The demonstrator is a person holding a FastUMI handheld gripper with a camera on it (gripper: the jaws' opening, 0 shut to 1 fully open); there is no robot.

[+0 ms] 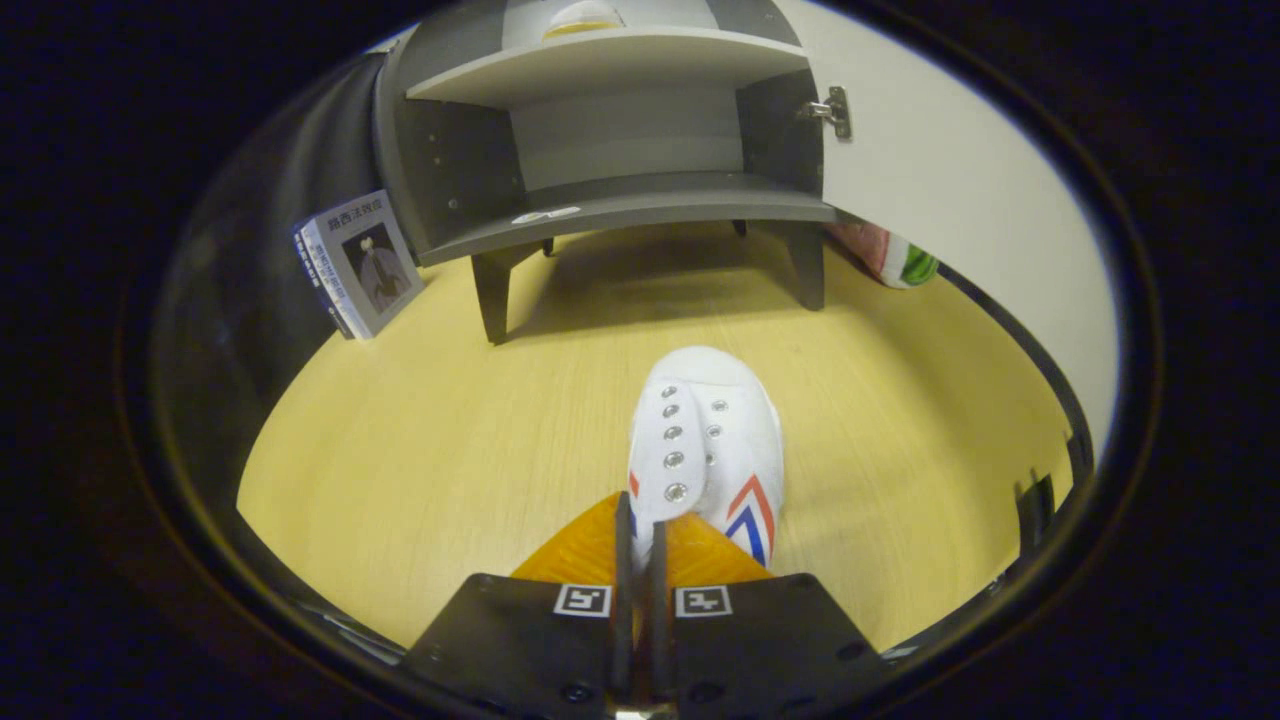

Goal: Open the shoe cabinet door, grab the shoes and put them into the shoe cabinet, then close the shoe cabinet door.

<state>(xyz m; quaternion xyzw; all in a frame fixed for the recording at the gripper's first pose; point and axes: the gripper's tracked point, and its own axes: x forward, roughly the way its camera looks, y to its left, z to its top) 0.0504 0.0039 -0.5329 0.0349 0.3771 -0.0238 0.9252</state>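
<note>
So from where I stood, the hand-held gripper (pixel 640 535) had its fingers squeezed nearly together, pinching the rear edge of a white shoe (pixel 712 440). Looked like they'd caught the collar or tongue end right behind the last eyelet, though I couldn't tell exactly which bit of fabric was between them.

The shoe ran straight out ahead of the fingers, heel end at the gripper, rounded toe pointing away toward the shoe cabinet (pixel 610 130). So its long axis was pretty much lined up with the gripper's own line, leaning only slightly off to one side. It had red and blue chevron stripes on its side and an orange insole showing just at the fingers. Whether it was lifted or dragging on the yellow wooden surface (pixel 420 420), I honestly couldn't say.

The cabinet sat at the far edge of the surface, well beyond the toe, standing on short legs. Its door (pixel 960 190) was already swung open off to the side, hinge (pixel 830 110) visible, and the lower shelf (pixel 640 205) looked free apart from a small sticker. Something pale sat on the shelf above, maybe the other shoe, hard to say.

My guess: the next bit is just carrying it forward, toe first, up onto that lower shelf.

Also a book (pixel 358 262) leaned by the cabinet's side.
</note>
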